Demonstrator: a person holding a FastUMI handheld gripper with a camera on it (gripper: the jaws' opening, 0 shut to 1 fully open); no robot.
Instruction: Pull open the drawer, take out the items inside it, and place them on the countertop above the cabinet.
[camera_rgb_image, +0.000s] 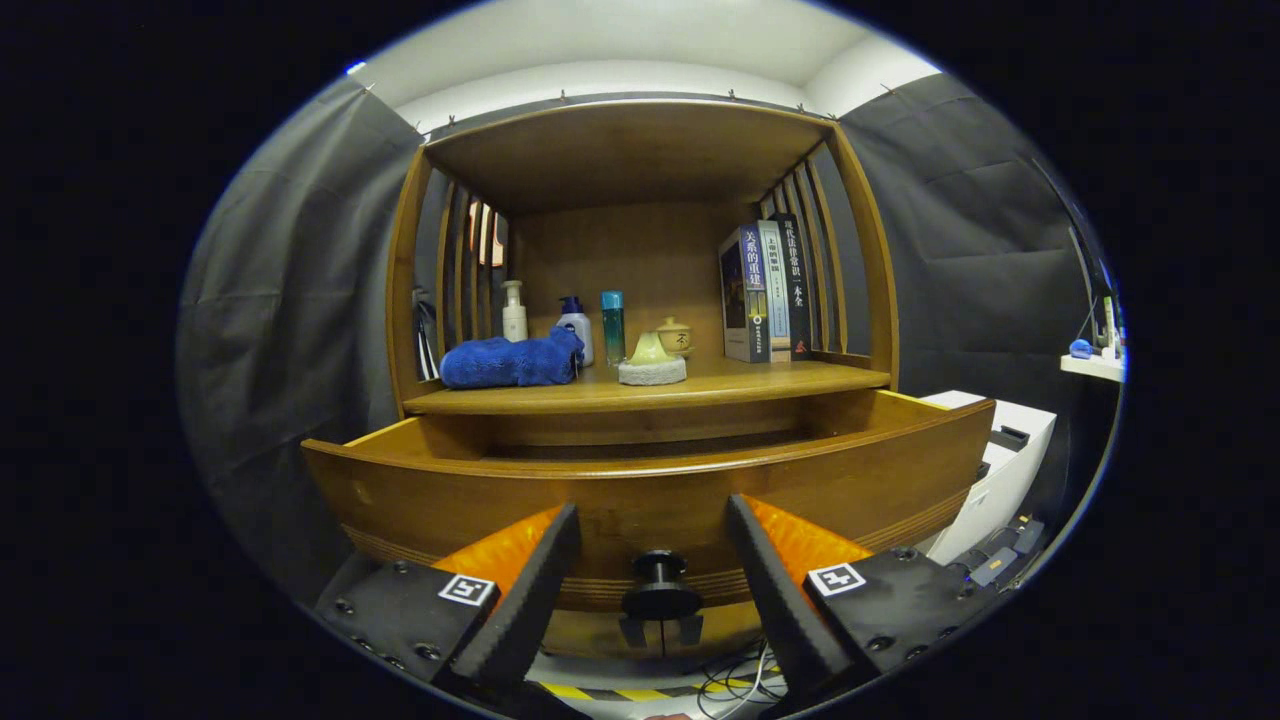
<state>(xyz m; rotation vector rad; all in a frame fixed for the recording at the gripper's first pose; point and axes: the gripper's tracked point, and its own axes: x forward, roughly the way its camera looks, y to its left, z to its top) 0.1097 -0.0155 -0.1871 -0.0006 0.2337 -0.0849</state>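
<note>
Between parted tongs, drawer knob; contents hidden.

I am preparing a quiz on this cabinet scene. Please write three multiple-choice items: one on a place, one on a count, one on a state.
1. Where is the drawer knob?
A. between the gripper's jaws
B. beside the books
C. under the towel

2. How many books stand on the countertop?
A. one
B. three
C. six

3. What state is the drawer in?
A. fully closed
B. taken out and laid on the floor
C. pulled open

Answers:
1 A: the knob sits in the gap between the open jaws, neither touching it.
2 B: three spines stand upright side by side.
3 C: the drawer front stands forward of the cabinet, with its top open.
</note>
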